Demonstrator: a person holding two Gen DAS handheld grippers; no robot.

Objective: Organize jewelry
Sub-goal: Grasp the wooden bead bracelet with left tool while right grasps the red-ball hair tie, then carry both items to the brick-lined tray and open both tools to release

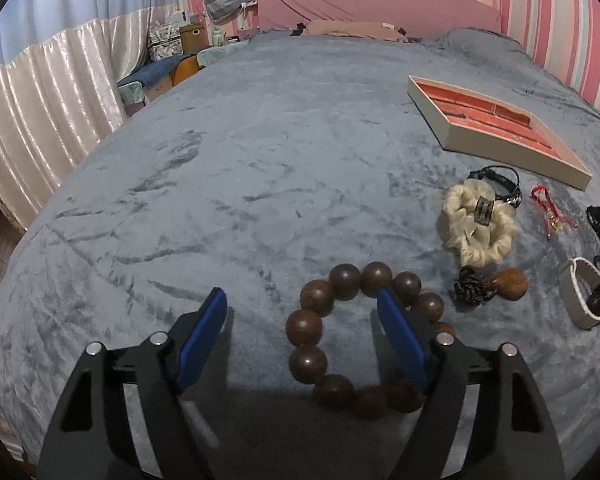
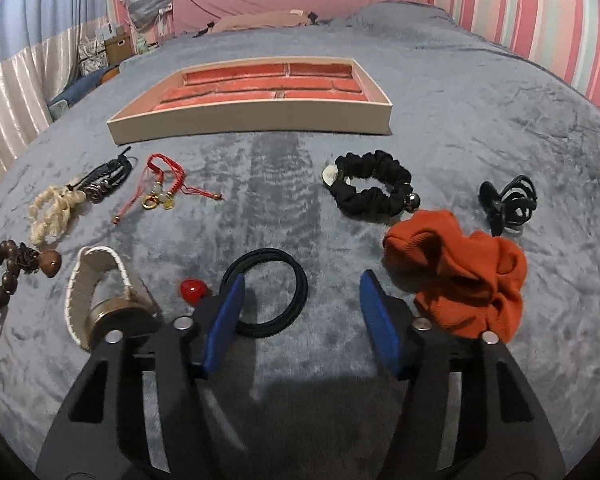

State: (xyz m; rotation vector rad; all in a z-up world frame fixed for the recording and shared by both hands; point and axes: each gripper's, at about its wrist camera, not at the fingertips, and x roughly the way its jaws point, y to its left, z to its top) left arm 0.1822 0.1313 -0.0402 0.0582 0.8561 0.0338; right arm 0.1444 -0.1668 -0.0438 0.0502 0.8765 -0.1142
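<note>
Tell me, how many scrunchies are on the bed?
3: cream scrunchie far left, black scrunchie before the tray, orange scrunchie beside the right gripper. More may be hidden.

Glossy wooden bead bracelet (image 1: 364,340) on plush blanket (image 1: 220,184).

The shallow cream tray with red velvet compartments (image 2: 256,120) lies farthest back on the grey plush blanket (image 2: 480,92). Before it runs a row: black leather cord bracelet (image 2: 108,178) leftmost, red string bracelet with gold charms (image 2: 164,184) beside it, black fabric scrunchie (image 2: 374,186) further right, black claw clip (image 2: 508,202) rightmost. Nearer, the orange ribbed scrunchie (image 2: 460,276) sits right of the black elastic hair tie (image 2: 266,296); the white-strapped wristwatch (image 2: 100,292) sits left. The dark wooden bead bracelet (image 1: 352,332) lies left of the cream satin scrunchie (image 1: 478,224).
</note>
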